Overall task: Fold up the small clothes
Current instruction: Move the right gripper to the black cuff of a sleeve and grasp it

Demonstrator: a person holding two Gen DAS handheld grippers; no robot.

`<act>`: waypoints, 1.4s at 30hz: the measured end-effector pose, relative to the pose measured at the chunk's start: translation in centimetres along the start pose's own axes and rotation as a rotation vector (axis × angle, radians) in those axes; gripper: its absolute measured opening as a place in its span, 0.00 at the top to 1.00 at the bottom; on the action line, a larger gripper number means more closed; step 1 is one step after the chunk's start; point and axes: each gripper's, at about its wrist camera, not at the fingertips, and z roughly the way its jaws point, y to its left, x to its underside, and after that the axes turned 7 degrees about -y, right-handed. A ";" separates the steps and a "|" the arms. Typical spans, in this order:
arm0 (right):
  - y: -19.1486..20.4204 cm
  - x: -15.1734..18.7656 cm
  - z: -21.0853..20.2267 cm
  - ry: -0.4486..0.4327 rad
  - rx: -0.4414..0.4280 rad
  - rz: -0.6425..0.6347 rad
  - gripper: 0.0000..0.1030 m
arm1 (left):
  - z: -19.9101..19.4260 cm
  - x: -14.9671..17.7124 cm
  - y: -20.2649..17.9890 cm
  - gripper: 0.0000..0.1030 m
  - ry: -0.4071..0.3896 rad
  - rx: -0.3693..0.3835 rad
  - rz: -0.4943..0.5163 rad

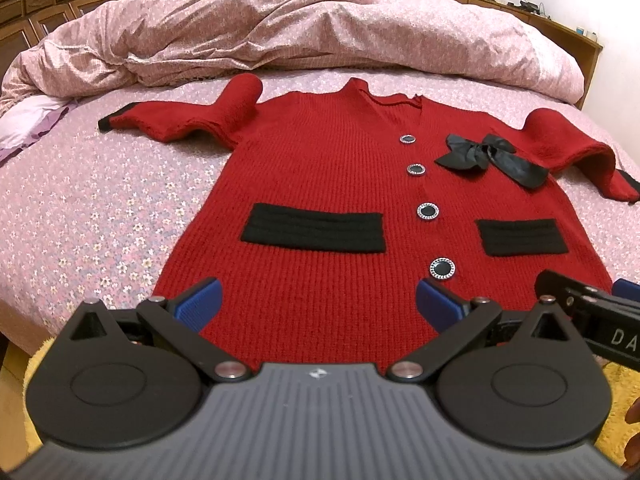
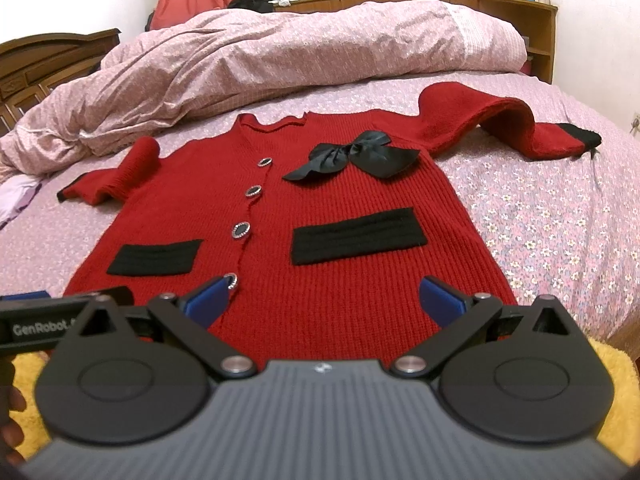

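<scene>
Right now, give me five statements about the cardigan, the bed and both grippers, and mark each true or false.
1. The red cardigan lies spread flat, front side up, on the floral bedsheet. True.
2. The black bow sits on the left pocket band. False: it sits on the chest, above the pocket bands and beside the top buttons.
3. The left gripper is clamped on the hem. False: its jaws stand wide open over the hem, holding nothing.
4. The right gripper is open too. True.
5. The crumpled duvet covers the cardigan's sleeves. False: it lies heaped beyond the collar, and both sleeves lie uncovered.
</scene>
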 end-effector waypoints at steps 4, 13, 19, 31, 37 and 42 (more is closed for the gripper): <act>-0.2 -0.2 0.5 0.013 -0.001 0.009 0.00 | 0.6 -0.4 0.0 0.00 0.009 0.003 0.007; -3.2 -3.0 2.0 0.012 0.023 0.025 0.00 | 3.0 -2.0 0.7 0.00 0.034 -0.006 0.050; -7.1 -5.6 3.5 -0.022 0.086 0.044 0.00 | 5.2 -4.0 1.0 0.00 0.045 -0.018 0.059; -16.4 -10.0 7.4 -0.064 0.245 0.173 0.00 | 9.2 -7.4 1.1 0.00 0.063 -0.060 0.059; -20.3 -10.7 9.3 -0.066 0.300 0.261 0.00 | 10.7 -8.5 2.6 0.00 0.076 -0.076 0.037; -24.2 -11.5 11.6 -0.074 0.413 0.339 0.00 | 11.2 -9.1 5.3 0.00 0.073 -0.136 0.010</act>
